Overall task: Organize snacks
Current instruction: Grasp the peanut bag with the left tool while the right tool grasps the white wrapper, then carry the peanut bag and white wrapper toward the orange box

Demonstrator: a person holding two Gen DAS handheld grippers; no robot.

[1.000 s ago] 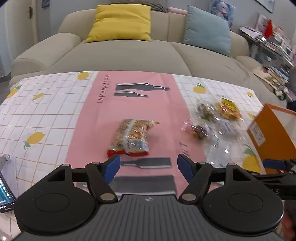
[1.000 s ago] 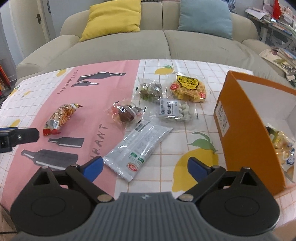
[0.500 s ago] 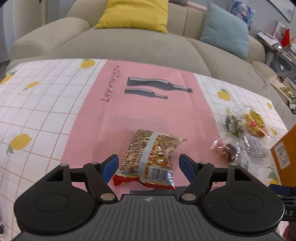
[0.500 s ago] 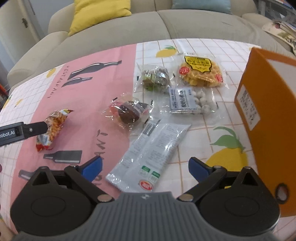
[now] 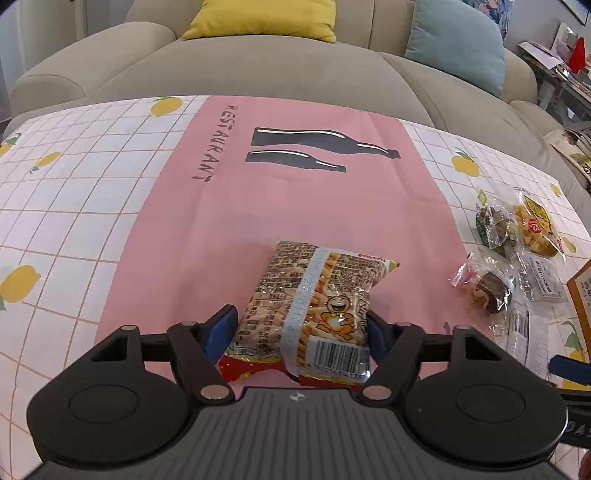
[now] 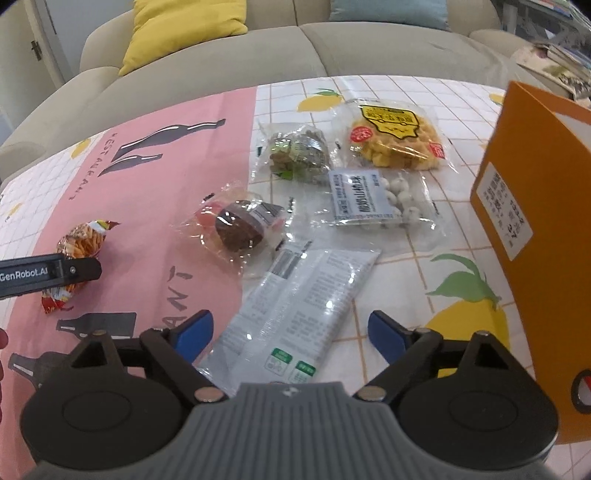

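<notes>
A packet of stick snacks [image 5: 317, 306] lies on the pink cloth, its near end between the blue pads of my left gripper [image 5: 301, 328], which is open around it; whether the pads touch it I cannot tell. The right wrist view shows the same packet [image 6: 79, 243] behind the left gripper's arm. My right gripper [image 6: 291, 332] is open, its pads on either side of a long white packet [image 6: 295, 317] on the table. An orange box [image 6: 543, 229] stands at the right.
A brown cake in clear wrap [image 6: 240, 229], a green-wrapped snack [image 6: 299, 155], a yellow puffed snack [image 6: 397, 140] and a bag of white balls [image 6: 373, 199] lie beyond the white packet. A sofa with cushions [image 5: 258, 22] runs behind the table.
Both grippers have moved forward and down. The stick snack packet now sits between the left pads, and the white packet between the right pads.
</notes>
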